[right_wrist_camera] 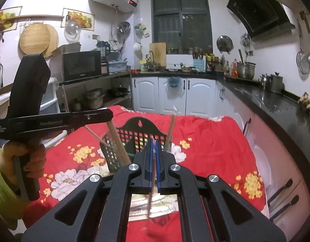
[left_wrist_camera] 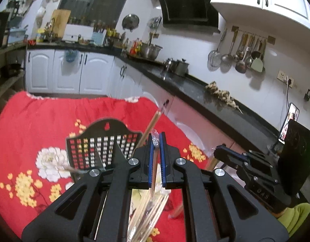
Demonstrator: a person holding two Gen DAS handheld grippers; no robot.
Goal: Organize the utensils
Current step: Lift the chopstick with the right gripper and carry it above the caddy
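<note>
Each gripper, left point(left_wrist_camera: 157, 141) and right point(right_wrist_camera: 153, 149), is clenched on a thin wrapped chopstick pack point(left_wrist_camera: 155, 139), light, stiff and probably slippery, so a middle grip seems safer.

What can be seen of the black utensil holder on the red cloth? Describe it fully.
The black utensil holder looks like plastic, with lattice walls and an arched back panel pierced by a keyhole hanging slot. It stands upright on the red floral cloth, ahead of both tools. Wooden chopsticks lean out of it, and an inner divider shows in the left wrist view.

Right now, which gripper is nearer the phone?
Right. The right gripper lies between the phone and the left gripper, which is farther off, over the red cloth.
</note>
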